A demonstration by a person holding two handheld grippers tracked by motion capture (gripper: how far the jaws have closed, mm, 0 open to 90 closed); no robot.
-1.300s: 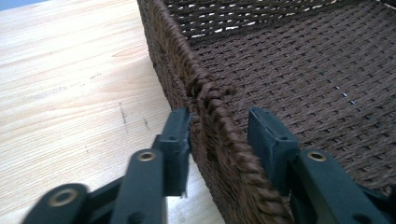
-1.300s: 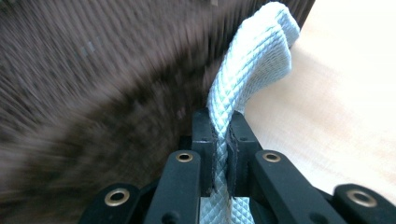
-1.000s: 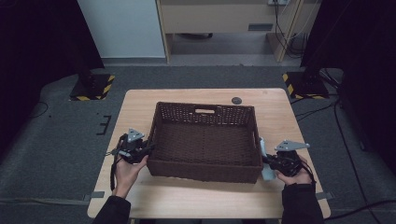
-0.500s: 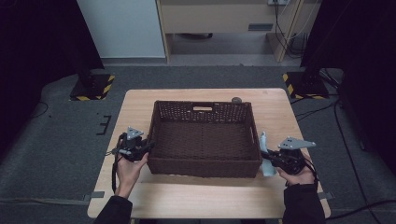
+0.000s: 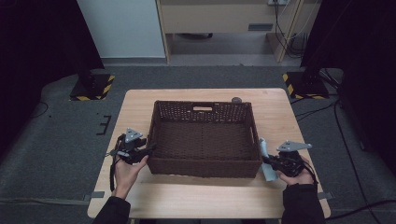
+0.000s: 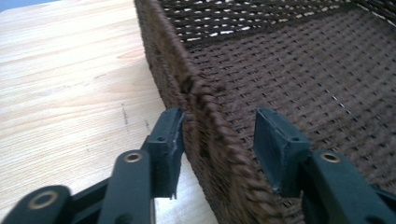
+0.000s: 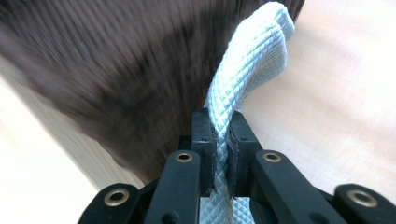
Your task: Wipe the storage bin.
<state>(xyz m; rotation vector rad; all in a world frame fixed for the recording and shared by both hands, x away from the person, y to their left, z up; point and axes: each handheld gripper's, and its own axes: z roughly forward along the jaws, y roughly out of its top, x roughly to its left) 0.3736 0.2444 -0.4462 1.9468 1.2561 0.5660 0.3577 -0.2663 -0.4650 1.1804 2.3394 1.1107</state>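
**A:** Woven brown wicker, that basket (image 5: 204, 138), and it sits mid-counter (image 5: 140, 105) with your two hands at its near corners. Your left hand-held gripper (image 5: 150, 150) has just been opening; its jaws straddle the left wall, one pad (image 6: 170, 140) outside and one inside, neither clearly pressing.

**B:** So what could go wrong for you?

**A:** Pull that hand back crooked and a pad may snag the braided rim, dragging the basket across the counter. I judge the weave rough enough to catch.

**B:** And your right side?

**A:** Your right hand-held gripper (image 7: 219, 140) is clenched on a pale blue-grey cloth (image 7: 247, 70), folded thick, with a quilted diamond texture. It stands up between the jaws and droops at its top, just beside the basket's outer right wall.

**B:** Risk there?

**A:** You hold it near one end. Lift it over the rim too low and the limp free end could catch on the wall or spill outside, I think. The basket itself looks empty, a slot handle in its far wall.
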